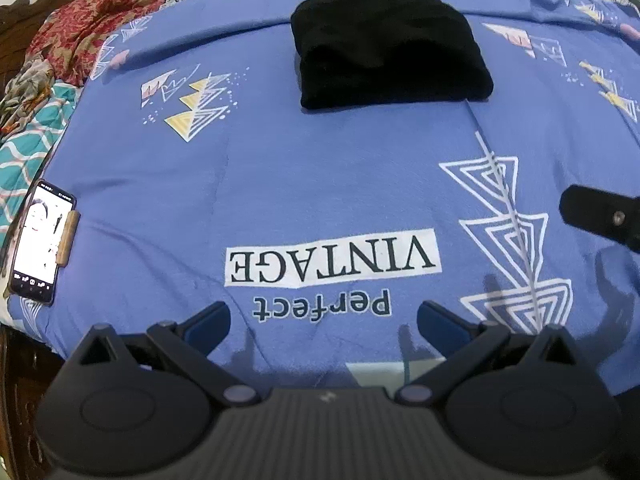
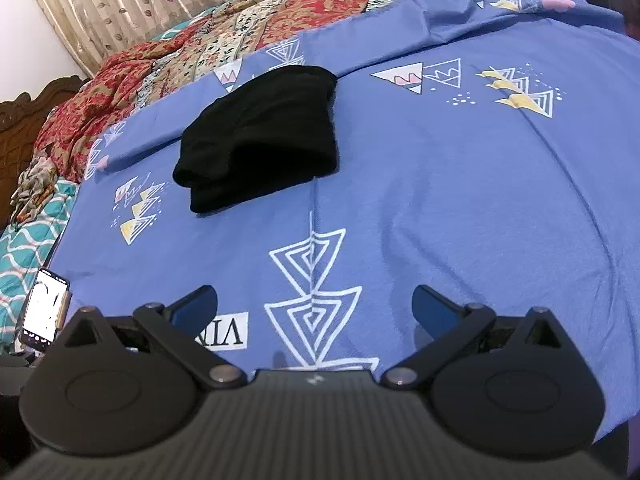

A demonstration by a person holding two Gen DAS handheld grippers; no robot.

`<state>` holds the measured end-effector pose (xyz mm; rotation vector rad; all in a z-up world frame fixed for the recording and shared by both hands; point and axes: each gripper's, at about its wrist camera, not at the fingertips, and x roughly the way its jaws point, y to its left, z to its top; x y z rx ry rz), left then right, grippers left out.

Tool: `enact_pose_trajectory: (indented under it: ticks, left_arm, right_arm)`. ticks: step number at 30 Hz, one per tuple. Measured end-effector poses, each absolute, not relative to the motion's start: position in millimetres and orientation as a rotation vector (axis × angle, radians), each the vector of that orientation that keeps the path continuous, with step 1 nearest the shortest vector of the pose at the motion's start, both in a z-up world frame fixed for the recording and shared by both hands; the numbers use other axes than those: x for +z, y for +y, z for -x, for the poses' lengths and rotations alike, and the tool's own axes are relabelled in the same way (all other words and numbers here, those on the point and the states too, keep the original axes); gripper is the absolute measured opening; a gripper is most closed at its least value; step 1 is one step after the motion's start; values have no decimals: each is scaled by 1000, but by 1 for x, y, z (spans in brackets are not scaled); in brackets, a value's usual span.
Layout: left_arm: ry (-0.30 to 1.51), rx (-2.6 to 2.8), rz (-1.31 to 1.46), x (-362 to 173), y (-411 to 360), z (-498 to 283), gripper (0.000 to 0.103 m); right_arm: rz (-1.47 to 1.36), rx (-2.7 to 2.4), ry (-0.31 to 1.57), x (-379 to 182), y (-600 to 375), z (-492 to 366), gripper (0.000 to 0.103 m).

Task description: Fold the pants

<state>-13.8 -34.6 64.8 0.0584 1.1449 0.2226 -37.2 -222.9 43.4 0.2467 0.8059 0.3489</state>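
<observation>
Both tongs (image 1: 322, 320) (image 2: 314, 306) spread, well short of folded pants (image 1: 390, 46) (image 2: 262, 136).

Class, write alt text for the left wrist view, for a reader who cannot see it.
Folded black pants lie on a blue patterned bedsheet, beyond the open, empty left tongs. A lit phone rests at the sheet's left edge, and part of the right tongs enters from the right.

Blue bedsheet (image 1: 320, 184); phone (image 1: 38, 240) at edge; red quilt (image 2: 224, 52) behind.
</observation>
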Motion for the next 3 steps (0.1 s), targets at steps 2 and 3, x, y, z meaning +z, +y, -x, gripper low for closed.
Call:
enact_pose_trajectory:
  ticks: [2,3]
  left_arm:
    - [1128,216,-58,68,-34,16,103]
    - [1122,211,-62,69,-35,16,103]
  right_arm:
    - [-239,351,801,44,-221,39,103]
    - [-235,351,796,45,-220,40,103]
